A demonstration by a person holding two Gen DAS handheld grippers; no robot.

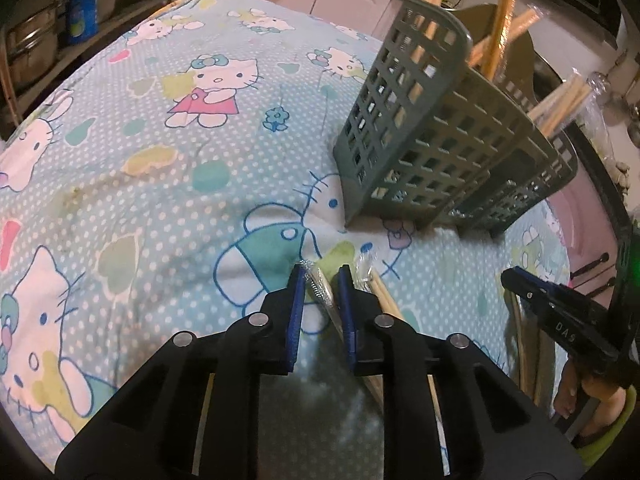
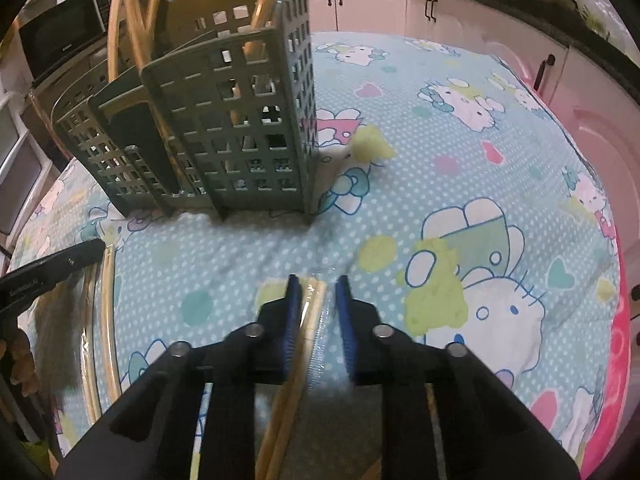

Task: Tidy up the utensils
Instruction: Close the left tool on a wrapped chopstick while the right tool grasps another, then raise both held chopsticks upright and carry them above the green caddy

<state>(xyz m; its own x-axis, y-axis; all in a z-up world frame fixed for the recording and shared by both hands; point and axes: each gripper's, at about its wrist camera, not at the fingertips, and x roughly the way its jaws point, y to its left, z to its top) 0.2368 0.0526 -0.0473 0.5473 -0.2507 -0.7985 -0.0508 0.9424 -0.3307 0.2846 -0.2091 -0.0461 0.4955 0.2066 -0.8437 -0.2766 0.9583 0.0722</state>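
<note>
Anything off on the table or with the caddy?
A yellowish stain marks the cartoon-cat tablecloth at left. The green utensil caddy stands upright with wrapped chopsticks leaning out at mixed angles. Nothing spilled or broken.

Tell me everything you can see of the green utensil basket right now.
The green utensil basket looks like plastic, with lattice walls and stepped compartments, tallest at the back. It stands upright on the cartoon-print cloth, ahead of both grippers and untouched by them. Wooden sticks, some in clear wrap, lean out of its top.
</note>
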